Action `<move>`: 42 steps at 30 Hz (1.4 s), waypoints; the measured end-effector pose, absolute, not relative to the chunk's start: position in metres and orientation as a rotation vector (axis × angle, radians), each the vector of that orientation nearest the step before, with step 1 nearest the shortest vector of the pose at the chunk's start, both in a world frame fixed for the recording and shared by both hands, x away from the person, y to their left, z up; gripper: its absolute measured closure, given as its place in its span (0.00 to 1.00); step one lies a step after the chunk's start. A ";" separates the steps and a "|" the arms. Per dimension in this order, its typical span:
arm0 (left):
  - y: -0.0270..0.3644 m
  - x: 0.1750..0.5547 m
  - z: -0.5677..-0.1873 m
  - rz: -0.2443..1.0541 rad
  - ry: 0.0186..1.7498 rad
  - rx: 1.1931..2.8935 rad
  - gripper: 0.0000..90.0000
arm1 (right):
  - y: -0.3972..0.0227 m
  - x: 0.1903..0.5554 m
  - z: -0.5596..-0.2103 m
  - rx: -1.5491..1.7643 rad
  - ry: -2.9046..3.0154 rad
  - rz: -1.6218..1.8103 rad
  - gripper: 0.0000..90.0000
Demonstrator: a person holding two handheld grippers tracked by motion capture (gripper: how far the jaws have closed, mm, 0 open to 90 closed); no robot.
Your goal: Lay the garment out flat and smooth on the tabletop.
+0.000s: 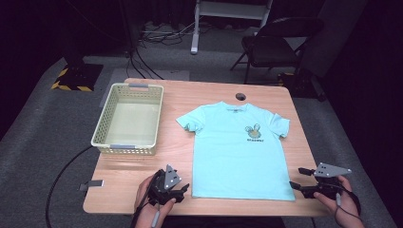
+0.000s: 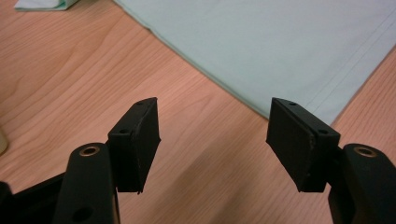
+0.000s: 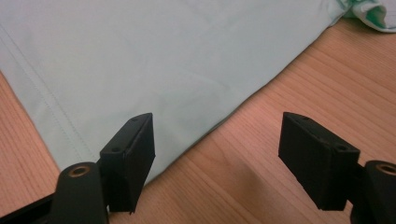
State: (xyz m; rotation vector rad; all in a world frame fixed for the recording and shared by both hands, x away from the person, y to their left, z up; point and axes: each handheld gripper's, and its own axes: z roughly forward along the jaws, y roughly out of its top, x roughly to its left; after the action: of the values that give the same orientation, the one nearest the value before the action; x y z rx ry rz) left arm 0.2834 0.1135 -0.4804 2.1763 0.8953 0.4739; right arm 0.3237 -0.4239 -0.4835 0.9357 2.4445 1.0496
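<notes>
Two grippers sit at the near edge of the wooden table (image 1: 142, 168), one at each bottom corner of a light blue T-shirt (image 1: 237, 152) spread flat, collar away from the person. The left gripper (image 1: 183, 190) is just off the shirt's lower left corner, jaws parted over bare wood with nothing between them. The right gripper (image 1: 297, 178) is just beside the lower right corner, its jaws likewise spread and empty, one jaw above the hem. Bare wood runs between the shirt and a cream slotted basket (image 1: 107, 123) on the left; only a narrow strip of table is free to the shirt's right. A small cartoon print (image 1: 255, 133) marks the chest, with dark lettering under it too small to read.
</notes>
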 end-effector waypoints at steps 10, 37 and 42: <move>0.152 0.287 -0.486 0.451 0.973 2.160 0.35 | -0.434 0.326 -0.485 0.953 2.456 1.039 0.26; 0.215 0.308 -0.506 0.439 1.087 2.130 0.21 | -0.461 0.331 -0.508 1.079 2.349 1.068 0.14; 0.215 0.308 -0.506 0.444 1.082 2.132 0.21 | -0.457 0.331 -0.510 1.073 2.332 1.081 0.13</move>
State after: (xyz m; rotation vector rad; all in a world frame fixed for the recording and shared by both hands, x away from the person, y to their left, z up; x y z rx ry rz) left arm 0.3084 0.2150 -0.5057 2.1316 1.0820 0.4438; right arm 0.3308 -0.4570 -0.5102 1.0729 2.3322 1.0813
